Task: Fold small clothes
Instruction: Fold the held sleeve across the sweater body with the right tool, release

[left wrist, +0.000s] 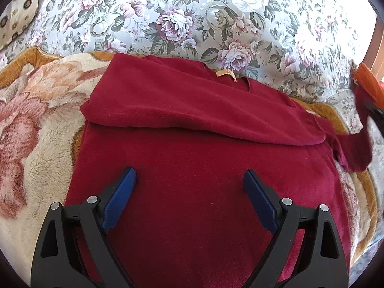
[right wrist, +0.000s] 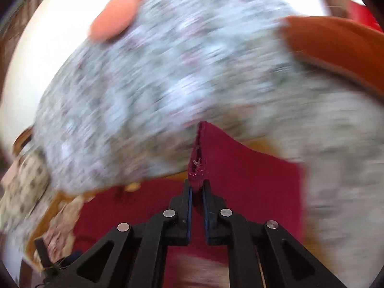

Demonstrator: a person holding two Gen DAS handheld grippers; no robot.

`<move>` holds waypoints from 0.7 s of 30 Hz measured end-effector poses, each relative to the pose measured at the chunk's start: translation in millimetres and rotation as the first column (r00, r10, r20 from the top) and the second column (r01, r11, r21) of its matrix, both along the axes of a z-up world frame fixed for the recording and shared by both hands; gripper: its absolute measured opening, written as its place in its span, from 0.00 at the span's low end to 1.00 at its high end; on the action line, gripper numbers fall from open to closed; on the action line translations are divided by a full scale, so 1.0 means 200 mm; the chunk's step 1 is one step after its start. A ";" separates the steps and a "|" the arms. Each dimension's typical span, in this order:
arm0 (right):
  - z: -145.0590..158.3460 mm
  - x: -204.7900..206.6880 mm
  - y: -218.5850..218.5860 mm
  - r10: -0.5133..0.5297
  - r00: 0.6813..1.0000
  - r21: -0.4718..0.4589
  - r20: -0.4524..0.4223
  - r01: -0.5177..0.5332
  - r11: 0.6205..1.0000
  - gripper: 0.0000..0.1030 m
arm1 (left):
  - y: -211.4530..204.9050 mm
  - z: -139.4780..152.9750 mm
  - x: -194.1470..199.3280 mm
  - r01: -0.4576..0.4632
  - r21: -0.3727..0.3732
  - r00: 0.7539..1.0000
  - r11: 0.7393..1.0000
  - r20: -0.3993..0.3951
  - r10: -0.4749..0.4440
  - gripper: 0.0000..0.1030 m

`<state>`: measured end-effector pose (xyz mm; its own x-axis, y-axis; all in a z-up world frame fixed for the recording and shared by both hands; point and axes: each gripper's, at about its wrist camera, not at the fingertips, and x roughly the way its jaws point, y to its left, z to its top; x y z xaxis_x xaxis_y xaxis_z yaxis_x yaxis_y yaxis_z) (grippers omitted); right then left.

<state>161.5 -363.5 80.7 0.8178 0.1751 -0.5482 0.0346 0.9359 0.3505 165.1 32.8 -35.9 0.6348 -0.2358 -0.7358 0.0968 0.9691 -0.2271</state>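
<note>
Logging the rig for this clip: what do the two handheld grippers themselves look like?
Both match. The left gripper has black plastic linkage arms with triangular cut-outs, round silver pivot pins, and flat, ribbed blue pads lining its fingers. The right gripper shows the same black frame, silver pins and blue pads. No cables, labels or sleeves can be made out in either view.
</note>
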 end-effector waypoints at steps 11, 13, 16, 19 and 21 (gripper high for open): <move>-0.44 0.40 1.09 0.408 0.867 -0.016 -0.285 -0.430 0.903 0.15 | 0.03 0.00 -0.01 0.000 -0.056 1.000 0.998 0.008 0.000 0.88; -0.50 0.35 1.10 0.399 0.864 -0.009 -0.307 -0.422 0.907 0.15 | 0.03 0.01 -0.01 0.000 -0.063 1.000 0.998 0.011 0.001 0.88; -0.48 0.21 0.99 0.360 0.900 0.018 -0.245 -0.367 0.930 0.23 | 0.07 0.05 -0.03 -0.006 -0.120 0.999 0.993 0.040 0.011 0.88; -0.51 0.02 0.91 0.241 0.939 -0.124 -0.245 -0.277 0.953 0.28 | 0.07 0.19 -0.03 0.006 -0.154 0.985 0.988 0.170 0.020 0.88; -0.57 -0.05 0.87 0.187 0.945 -0.209 -0.267 -0.247 0.946 0.29 | 0.02 0.25 0.07 0.074 -0.160 0.983 0.984 0.181 -0.044 0.88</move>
<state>150.6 -189.3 -32.9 0.6127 0.1743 -0.7708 -0.1234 0.9845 0.1246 178.4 36.2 14.6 0.7321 -0.3856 -0.5615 0.2054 0.9109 -0.3578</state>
